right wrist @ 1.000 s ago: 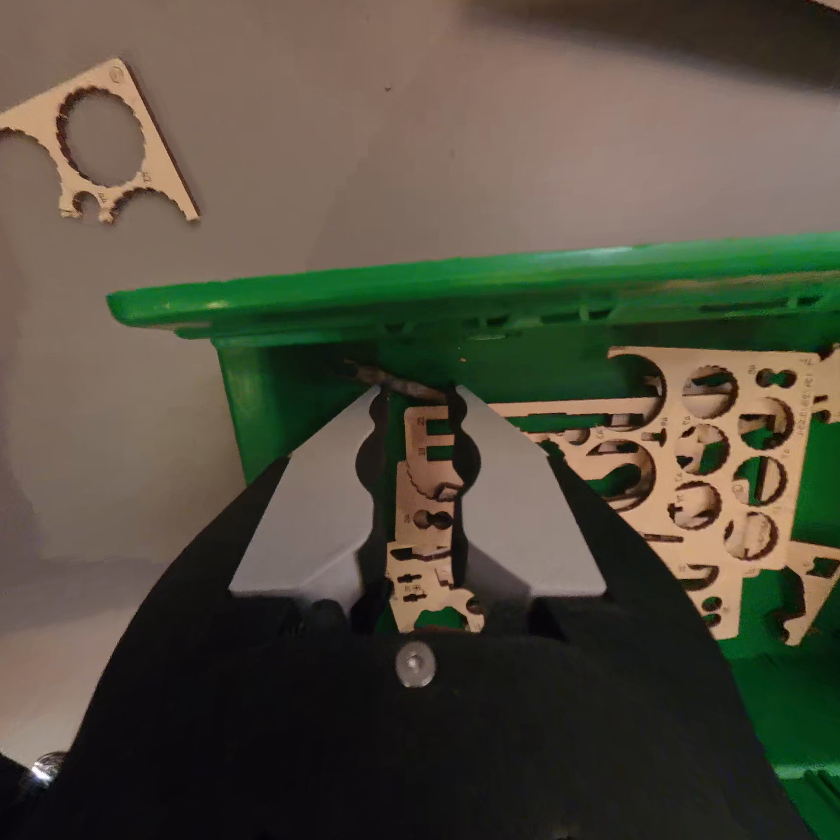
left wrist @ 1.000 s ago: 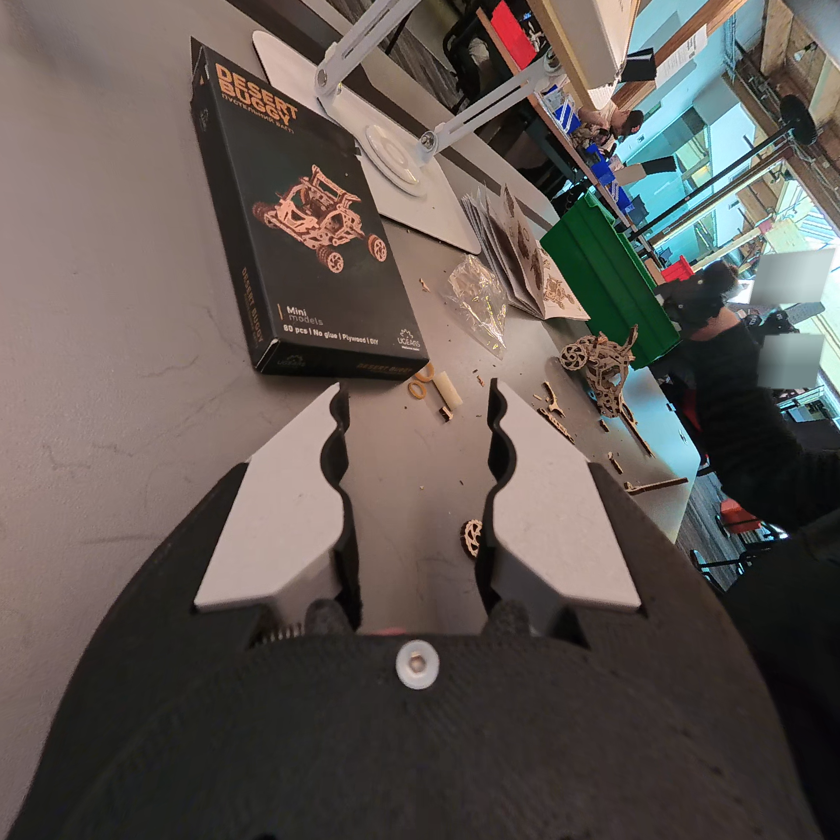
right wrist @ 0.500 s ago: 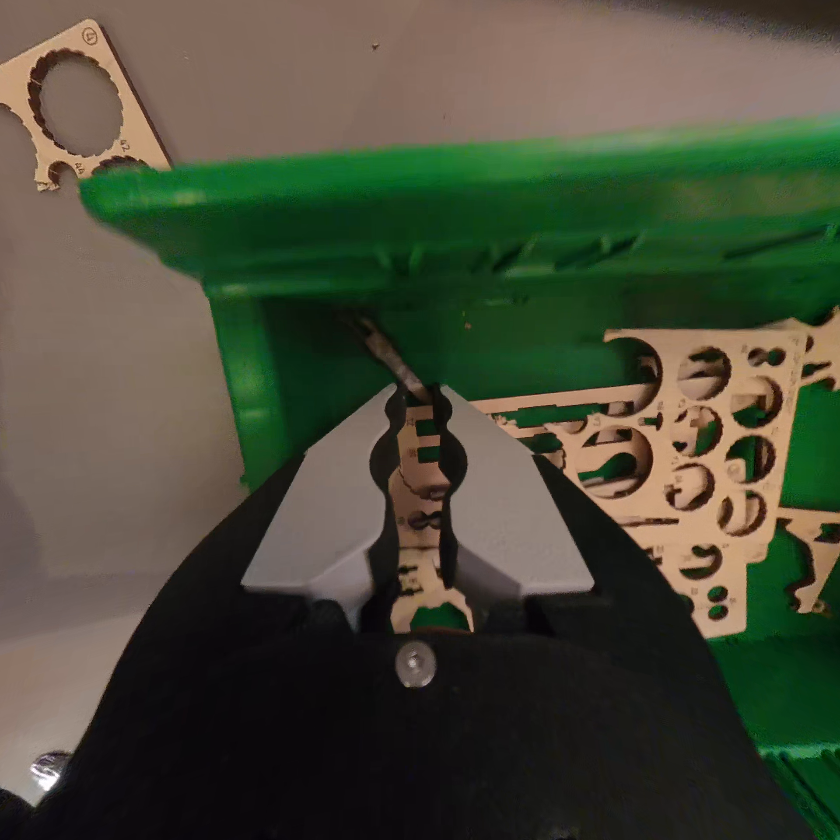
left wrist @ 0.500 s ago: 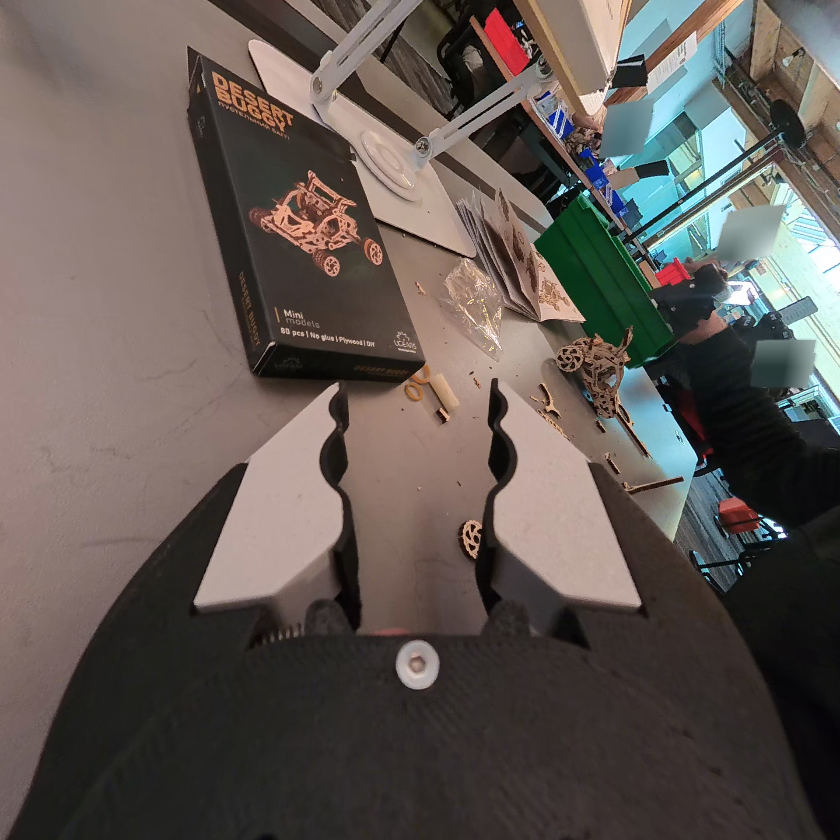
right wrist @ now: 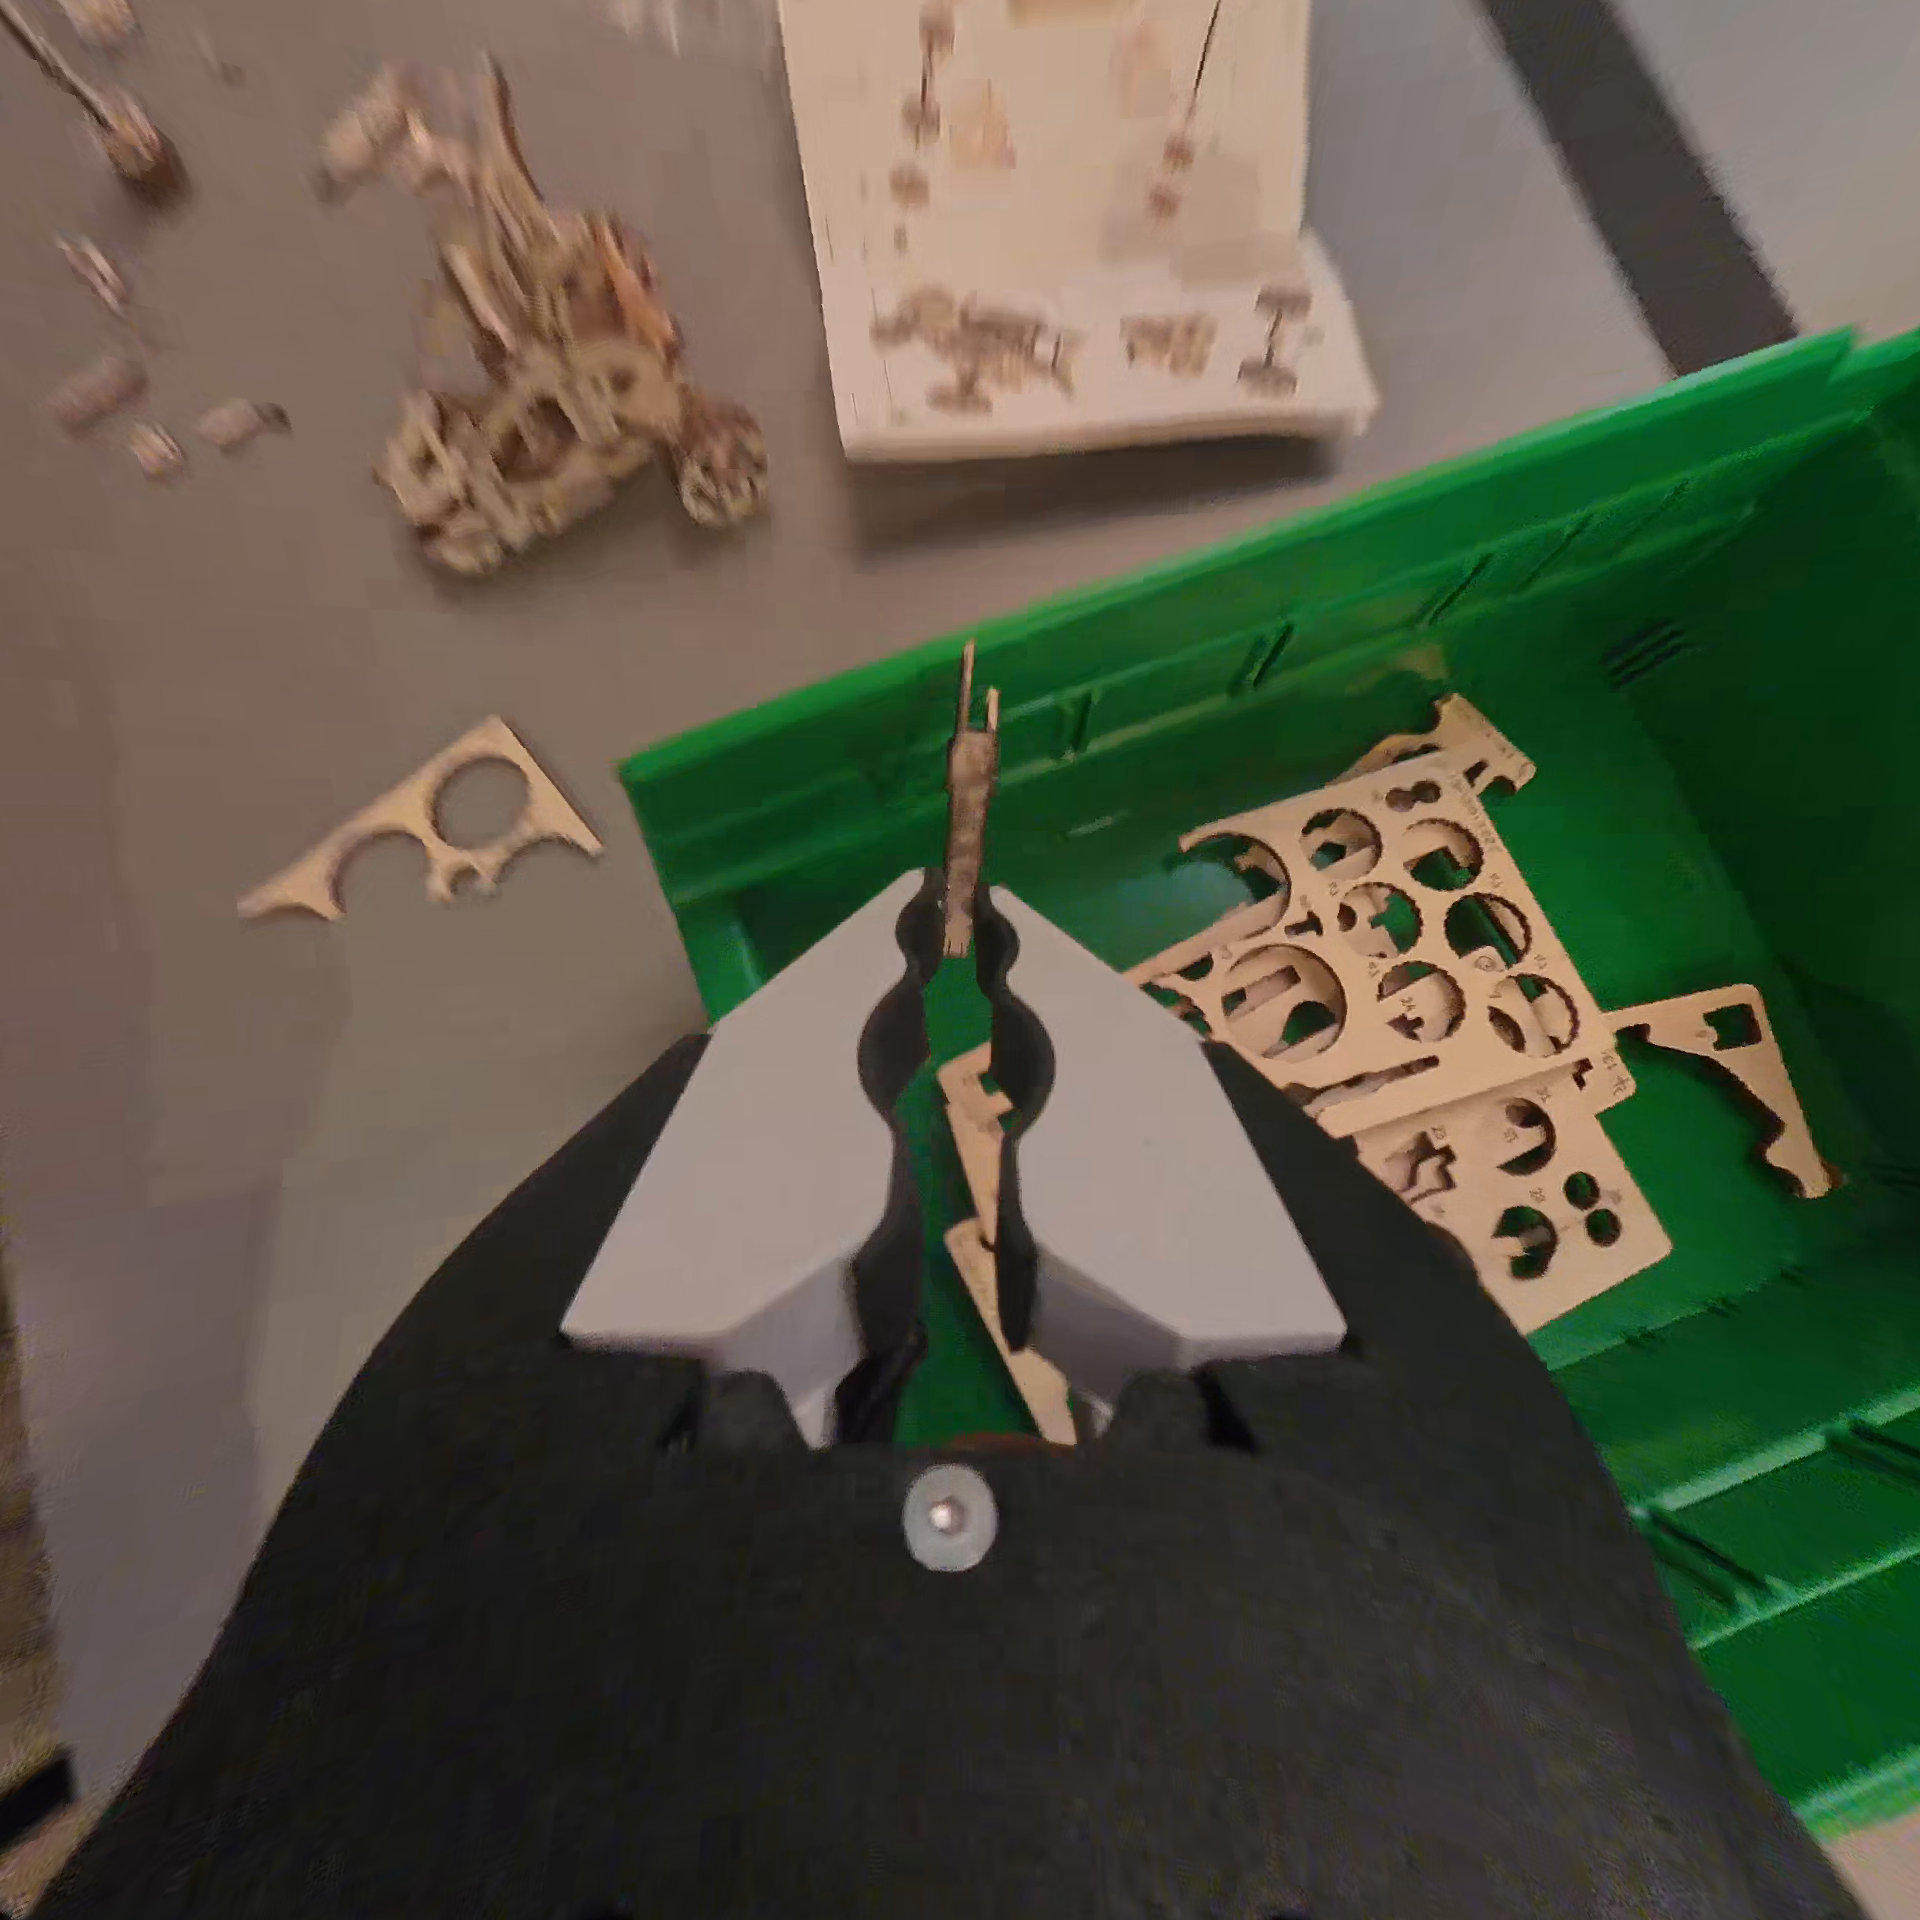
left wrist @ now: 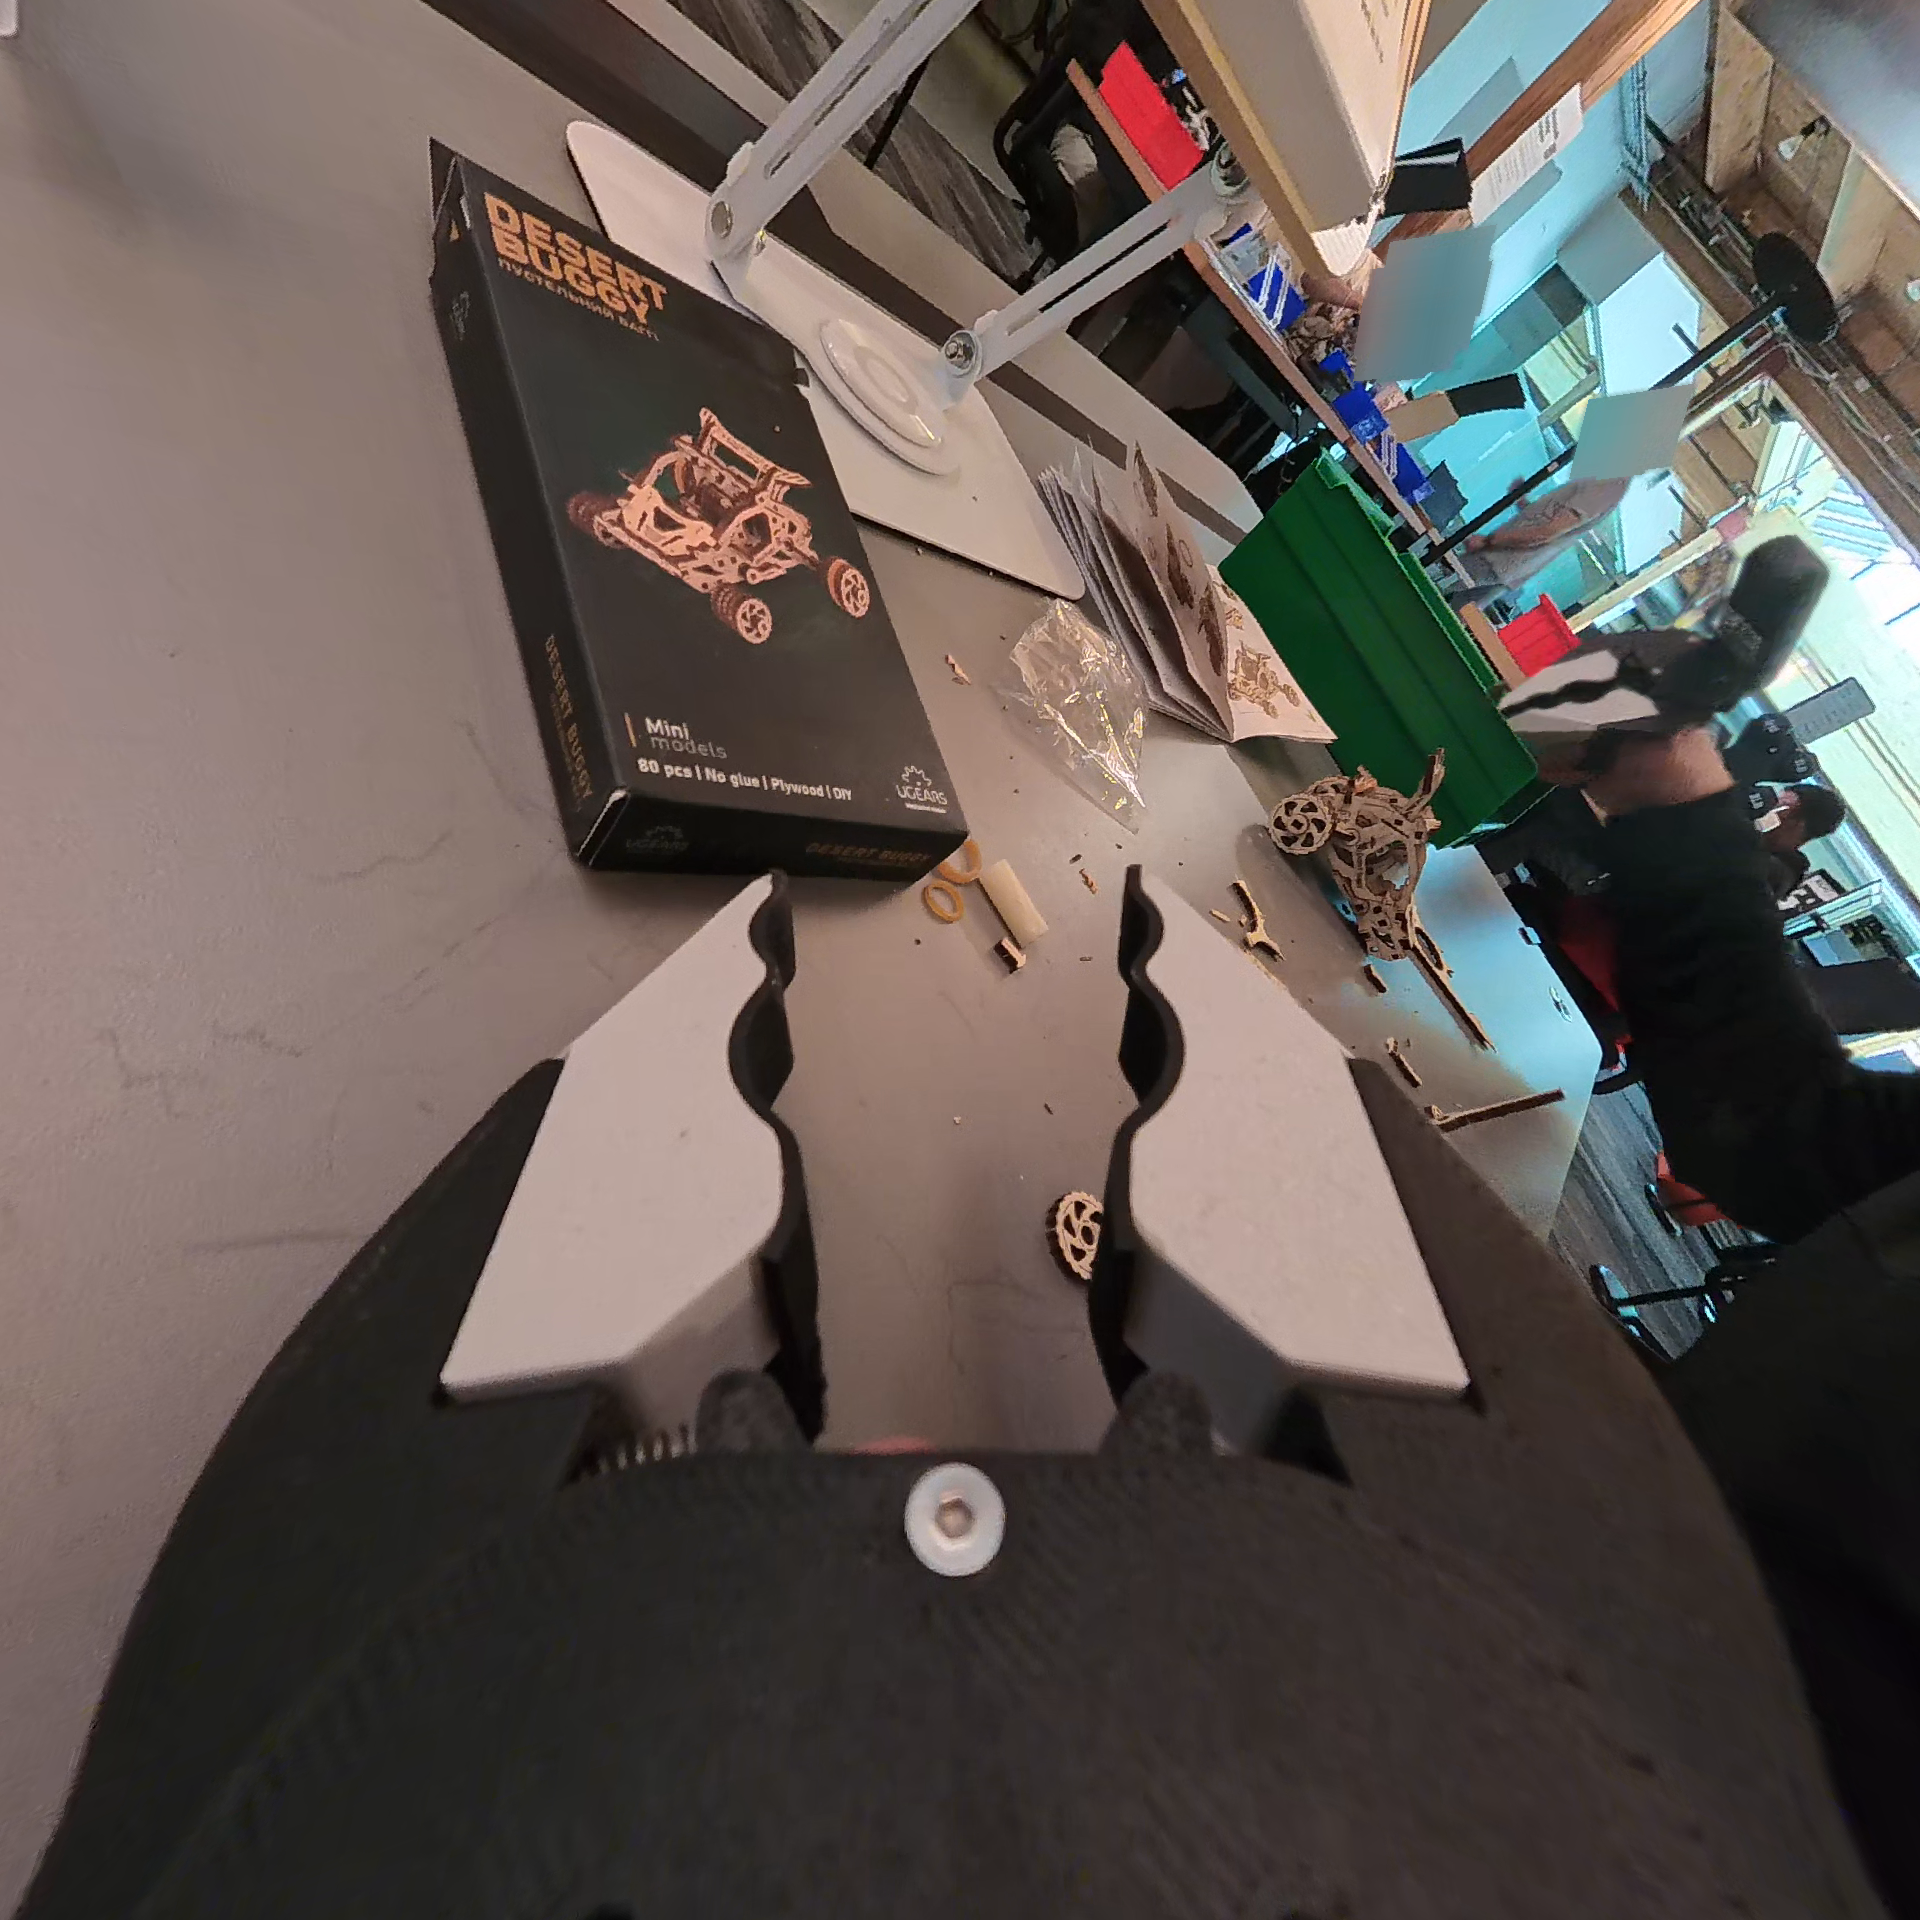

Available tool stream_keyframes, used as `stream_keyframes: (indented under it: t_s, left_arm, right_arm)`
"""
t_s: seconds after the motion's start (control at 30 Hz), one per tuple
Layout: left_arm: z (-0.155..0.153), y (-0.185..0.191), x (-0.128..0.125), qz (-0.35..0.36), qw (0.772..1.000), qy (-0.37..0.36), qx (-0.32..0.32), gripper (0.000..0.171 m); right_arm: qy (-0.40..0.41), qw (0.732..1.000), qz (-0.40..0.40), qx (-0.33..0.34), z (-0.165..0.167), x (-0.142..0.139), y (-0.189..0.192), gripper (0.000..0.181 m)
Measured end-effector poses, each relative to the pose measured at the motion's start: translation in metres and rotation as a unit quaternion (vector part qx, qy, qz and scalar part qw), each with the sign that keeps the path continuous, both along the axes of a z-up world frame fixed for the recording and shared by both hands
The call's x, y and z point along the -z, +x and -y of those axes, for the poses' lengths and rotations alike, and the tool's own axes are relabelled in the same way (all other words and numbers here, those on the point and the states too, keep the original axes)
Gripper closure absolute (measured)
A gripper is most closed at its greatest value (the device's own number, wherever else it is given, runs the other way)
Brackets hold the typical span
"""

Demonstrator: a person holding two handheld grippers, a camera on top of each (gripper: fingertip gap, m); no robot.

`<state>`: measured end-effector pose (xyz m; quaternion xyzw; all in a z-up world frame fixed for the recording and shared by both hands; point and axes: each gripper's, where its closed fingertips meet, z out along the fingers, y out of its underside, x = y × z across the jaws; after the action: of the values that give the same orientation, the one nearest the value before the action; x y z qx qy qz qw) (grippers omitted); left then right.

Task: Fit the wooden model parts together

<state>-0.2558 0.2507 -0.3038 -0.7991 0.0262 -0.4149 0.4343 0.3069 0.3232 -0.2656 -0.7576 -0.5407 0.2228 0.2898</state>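
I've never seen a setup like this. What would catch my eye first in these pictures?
Probably the right claw, shut on a thin dark wooden strip held above the corner of the bright green plastic bin, where pale punched-out plywood sheets lie. Beyond it on the grey table stands a half-built wooden buggy model. The left claw hangs open and empty, pointing toward a black cardboard kit box.

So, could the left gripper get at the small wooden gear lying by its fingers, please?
Probably yes: the left gripper is open and empty, and the small wooden gear lies uncovered on the table, partly hidden behind one finger.
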Motion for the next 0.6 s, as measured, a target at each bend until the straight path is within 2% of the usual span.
stream_keyframes:
  t_s: [0.1,0.17,0.2,0.27,0.37,0.43,0.6]
  left_arm:
    - [0.001,0.000,-0.002,0.001,1.000,0.007,-0.001,0.111]
    - [0.001,0.000,-0.003,0.002,1.000,0.011,0.001,0.110]
    - [0.001,0.000,-0.004,0.001,1.000,0.014,0.001,0.110]
    - [0.002,0.000,-0.006,0.004,1.000,0.019,0.001,0.110]
    - [0.003,0.000,-0.008,0.007,1.000,0.028,0.001,0.109]
    - [0.003,0.000,-0.010,0.010,0.999,0.033,0.002,0.109]
    - [0.005,-0.001,-0.015,0.015,0.999,0.049,0.001,0.109]
  right_arm:
    - [0.007,0.993,-0.107,0.044,0.013,-0.036,-0.006,0.179]
    - [0.015,0.977,-0.205,0.054,0.028,-0.063,-0.011,0.179]
    - [0.019,0.960,-0.275,0.050,0.038,-0.082,-0.014,0.179]
    - [0.021,0.899,-0.435,0.037,0.059,-0.121,-0.015,0.179]
    - [0.015,0.827,-0.561,0.023,0.079,-0.134,-0.013,0.179]
    - [0.003,0.767,-0.642,0.003,0.092,-0.145,-0.009,0.181]
    - [0.011,0.724,-0.689,-0.032,0.118,-0.149,-0.020,0.180]
